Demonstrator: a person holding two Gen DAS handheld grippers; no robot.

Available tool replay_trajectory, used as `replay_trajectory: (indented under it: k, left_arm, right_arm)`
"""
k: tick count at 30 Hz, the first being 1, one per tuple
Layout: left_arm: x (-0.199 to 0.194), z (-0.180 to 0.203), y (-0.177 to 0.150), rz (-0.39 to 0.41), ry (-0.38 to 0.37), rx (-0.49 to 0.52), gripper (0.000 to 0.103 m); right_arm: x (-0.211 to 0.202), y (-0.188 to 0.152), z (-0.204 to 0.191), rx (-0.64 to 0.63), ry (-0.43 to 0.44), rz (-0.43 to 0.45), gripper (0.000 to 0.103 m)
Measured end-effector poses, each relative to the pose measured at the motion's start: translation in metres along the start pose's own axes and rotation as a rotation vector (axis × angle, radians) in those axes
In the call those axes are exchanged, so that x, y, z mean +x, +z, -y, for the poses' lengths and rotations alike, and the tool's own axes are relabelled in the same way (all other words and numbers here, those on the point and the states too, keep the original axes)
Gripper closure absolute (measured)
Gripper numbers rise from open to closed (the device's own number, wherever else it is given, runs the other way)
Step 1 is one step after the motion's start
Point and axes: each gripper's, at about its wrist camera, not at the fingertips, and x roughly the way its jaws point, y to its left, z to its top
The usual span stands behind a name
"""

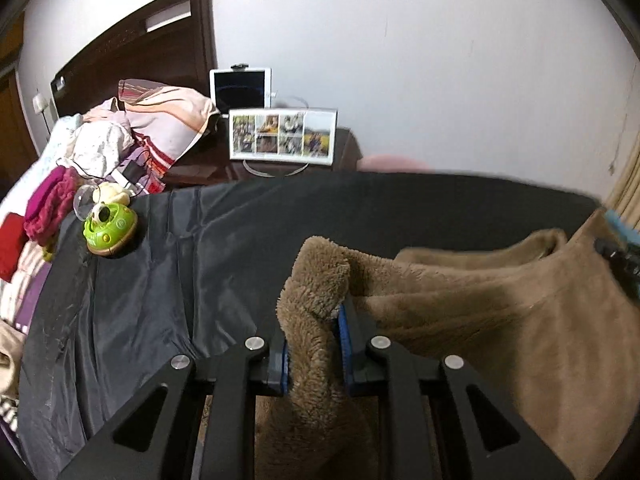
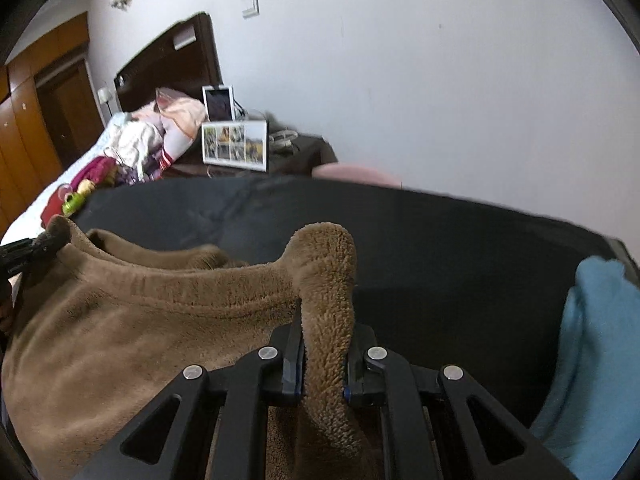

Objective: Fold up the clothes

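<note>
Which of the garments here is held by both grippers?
The brown fleece garment: the left gripper and the right gripper each pinch a bunched edge. The light blue garment lies untouched on the dark cloth.

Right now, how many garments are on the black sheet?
2: brown fleece garment held up between left gripper and right gripper; blue garment at the sheet's right edge. Others may be hidden.

White wall (image 1: 440,60), dark headboard (image 1: 160,40), wooden wardrobe (image 2: 36,120).
</note>
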Motion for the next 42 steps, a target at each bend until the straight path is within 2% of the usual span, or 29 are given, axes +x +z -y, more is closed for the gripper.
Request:
replay_trajectory:
  k: [2,5,7,8,10,11,12,14,17,20,23,25,29,32,35,36,38,42]
  left_arm:
    - [0.009,0.004,-0.004,-0.015,0.033,0.021,0.076]
    - [0.016,0.007,-0.006,-0.025,0.091,0.040,0.063]
    - [0.018,0.008,-0.007,-0.027,0.130,0.053,0.056]
    - [0.019,0.008,-0.007,-0.029,0.142,0.055,0.052]
    - [0.021,0.006,-0.006,-0.034,0.159,0.047,0.043]
    - [0.021,0.002,-0.005,-0.039,0.157,0.035,0.039]
    - [0.019,-0.003,-0.005,-0.045,0.148,0.013,0.032]
    - [0.010,-0.013,-0.005,-0.046,0.133,-0.027,0.024]
    - [-0.013,-0.029,-0.008,-0.023,0.117,-0.085,0.023]
    - [-0.045,-0.040,-0.012,0.022,0.114,-0.120,0.023]
    - [-0.075,-0.033,-0.018,0.070,0.075,-0.126,0.021]
    - [-0.085,-0.017,-0.022,0.081,0.034,-0.090,0.021]
    - [-0.079,0.032,-0.036,0.054,-0.026,0.059,0.021]
    - [-0.057,0.058,-0.046,0.014,0.012,0.144,0.021]
    - [-0.031,0.051,-0.052,-0.052,0.033,0.101,0.021]
    - [-0.025,0.043,-0.055,-0.068,0.016,0.069,0.020]
    - [-0.022,0.030,-0.058,-0.070,-0.025,0.017,0.019]
    - [-0.020,0.027,-0.063,-0.048,-0.008,0.025,0.019]
  right_arm:
    - [0.008,-0.004,0.002,0.002,0.000,-0.026,0.090]
    - [0.012,-0.007,0.004,0.014,-0.010,-0.047,0.089]
    - [0.011,-0.007,0.005,0.017,-0.029,-0.053,0.084]
    - [0.011,-0.008,0.006,0.018,-0.039,-0.057,0.075]
    - [0.010,-0.009,0.007,0.022,-0.058,-0.063,0.049]
    - [0.009,-0.009,0.008,0.023,-0.068,-0.067,0.030]
    - [0.008,-0.009,0.008,0.025,-0.076,-0.068,0.028]
    - [-0.008,-0.011,0.011,0.026,-0.068,-0.036,0.028]
    - [-0.049,-0.017,0.013,0.010,-0.051,0.041,0.028]
    - [-0.080,-0.027,0.006,-0.012,0.004,0.086,0.025]
    - [-0.094,-0.036,-0.012,-0.051,0.054,0.091,0.022]
    - [-0.095,-0.045,-0.028,-0.074,0.099,0.068,0.022]
    - [-0.082,-0.059,-0.049,-0.124,0.115,0.024,0.022]
    - [-0.062,-0.065,-0.053,-0.136,0.106,-0.029,0.022]
    - [-0.038,-0.072,-0.047,-0.148,0.081,-0.100,0.021]
    - [-0.031,-0.074,-0.046,-0.152,0.074,-0.119,0.020]
    - [-0.030,-0.078,-0.044,-0.173,0.072,-0.103,0.020]
    - [-0.028,-0.083,-0.050,-0.206,0.030,-0.078,0.017]
